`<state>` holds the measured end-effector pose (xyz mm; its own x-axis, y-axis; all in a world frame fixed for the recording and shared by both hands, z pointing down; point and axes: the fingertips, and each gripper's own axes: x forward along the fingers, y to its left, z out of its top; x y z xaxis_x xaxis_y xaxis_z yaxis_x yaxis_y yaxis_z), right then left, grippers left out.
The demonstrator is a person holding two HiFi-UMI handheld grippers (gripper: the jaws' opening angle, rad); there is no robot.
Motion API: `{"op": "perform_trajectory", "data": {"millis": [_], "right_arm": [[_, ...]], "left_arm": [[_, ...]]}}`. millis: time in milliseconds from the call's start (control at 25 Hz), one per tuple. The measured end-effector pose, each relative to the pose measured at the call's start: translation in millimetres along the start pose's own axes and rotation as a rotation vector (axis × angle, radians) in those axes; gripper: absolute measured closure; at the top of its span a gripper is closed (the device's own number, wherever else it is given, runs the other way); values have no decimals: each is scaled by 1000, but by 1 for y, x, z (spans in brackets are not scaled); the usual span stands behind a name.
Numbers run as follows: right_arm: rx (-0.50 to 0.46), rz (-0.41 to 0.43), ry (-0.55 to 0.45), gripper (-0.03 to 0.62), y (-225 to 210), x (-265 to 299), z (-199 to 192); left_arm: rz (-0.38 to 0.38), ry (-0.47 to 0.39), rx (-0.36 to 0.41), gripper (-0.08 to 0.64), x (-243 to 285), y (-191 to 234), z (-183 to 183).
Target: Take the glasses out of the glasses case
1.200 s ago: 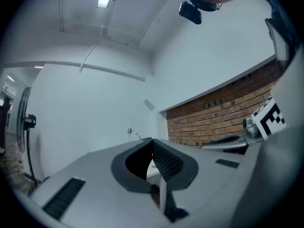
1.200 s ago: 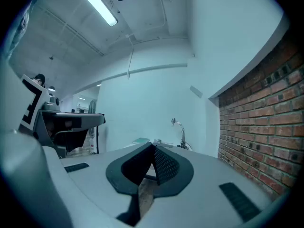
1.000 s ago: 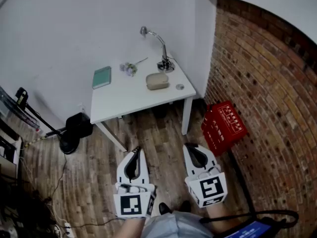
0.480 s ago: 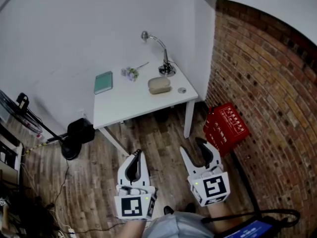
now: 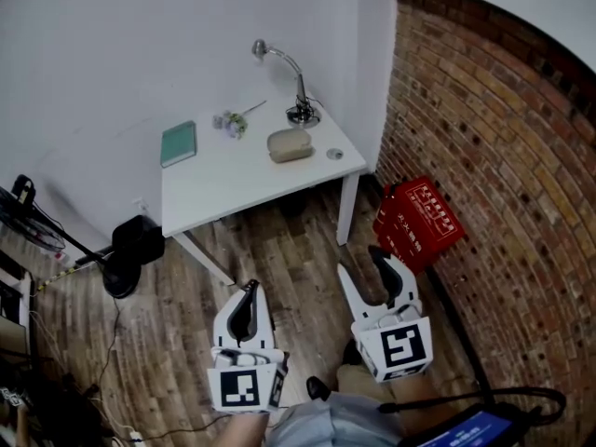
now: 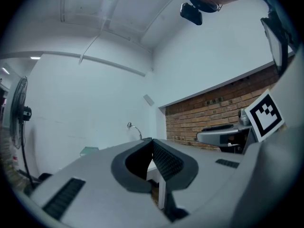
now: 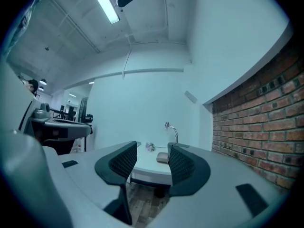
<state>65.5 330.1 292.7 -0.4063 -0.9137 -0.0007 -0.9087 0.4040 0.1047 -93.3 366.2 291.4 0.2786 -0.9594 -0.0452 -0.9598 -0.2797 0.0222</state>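
Note:
The beige glasses case (image 5: 290, 144) lies closed on the white table (image 5: 214, 189), toward its right end, in front of the lamp's base. In the right gripper view the glasses case (image 7: 163, 157) shows small and far off between the jaws. No glasses are visible. Both grippers hang over the wooden floor, well short of the table. My left gripper (image 5: 249, 289) has its jaws together with nothing in them, as the left gripper view (image 6: 152, 141) confirms. My right gripper (image 5: 361, 262) (image 7: 152, 152) stands open and empty.
On the table are also a green notebook (image 5: 177, 143), a small flower sprig (image 5: 231, 121), a chrome gooseneck lamp (image 5: 300, 110) and a small round item (image 5: 334, 155). A red crate (image 5: 418, 223) stands by the brick wall at right. A black fan base (image 5: 130, 248) and cables lie at left.
The right gripper's jaws went from shut to wide open. Both grippers shifted slightly, and the table now sits higher and further left in the head view.

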Motion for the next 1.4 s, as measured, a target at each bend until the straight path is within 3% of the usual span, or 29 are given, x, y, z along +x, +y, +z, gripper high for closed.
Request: {"op": "perform_trajectory", "data": {"millis": [240,640,1120,1400], "right_arm": [[23,10,16,376,-7,32,-18],[73,43,27,385,-61,129,-36],[83,105,-22,396,-122,232,-27],[82,150,-8,399,-126,271,-33]], "left_arm": [[2,28,15,554,35,10,-14],[49,103,63,554,138,29,-17],[100,27,106,554,246,43,0],[148,58,101,554,274,64,-9]]}}
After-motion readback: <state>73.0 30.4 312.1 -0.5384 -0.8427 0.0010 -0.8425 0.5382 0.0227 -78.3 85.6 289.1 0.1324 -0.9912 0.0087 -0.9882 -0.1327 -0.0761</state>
